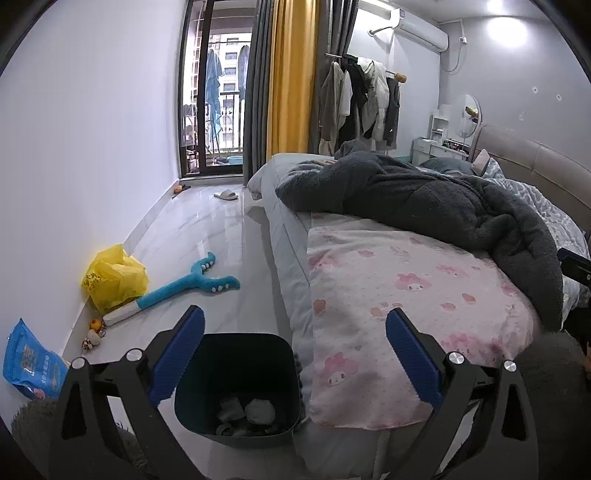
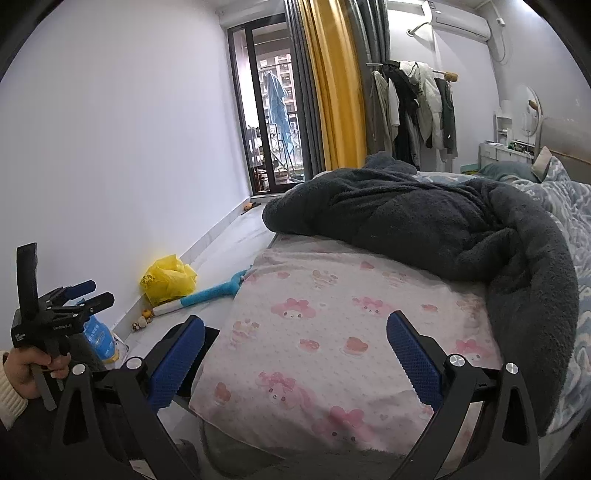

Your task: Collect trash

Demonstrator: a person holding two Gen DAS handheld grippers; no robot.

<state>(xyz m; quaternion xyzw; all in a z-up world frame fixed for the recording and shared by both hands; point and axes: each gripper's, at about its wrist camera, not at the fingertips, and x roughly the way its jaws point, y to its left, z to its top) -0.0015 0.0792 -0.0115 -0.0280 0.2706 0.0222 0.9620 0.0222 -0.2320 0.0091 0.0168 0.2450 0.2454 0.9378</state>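
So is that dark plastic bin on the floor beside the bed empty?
No. The dark plastic bin stands upright and open-topped, with a few crumpled pale scraps at its bottom; it is mostly unfilled.

A lived-in home bedroom. At frame right, a bed [image 1: 424, 302] with padded headboard [image 1: 532, 162], pink cartoon sheet [image 1: 406, 295] and rumpled dark blanket [image 1: 443, 206]; upper centre, a laden clothes rack [image 1: 362, 99], yellow curtain [image 1: 291, 74] and balcony door [image 1: 214, 92]. Wall air conditioner [image 1: 417, 29] at top, vanity mirror [image 1: 466, 114] beneath.
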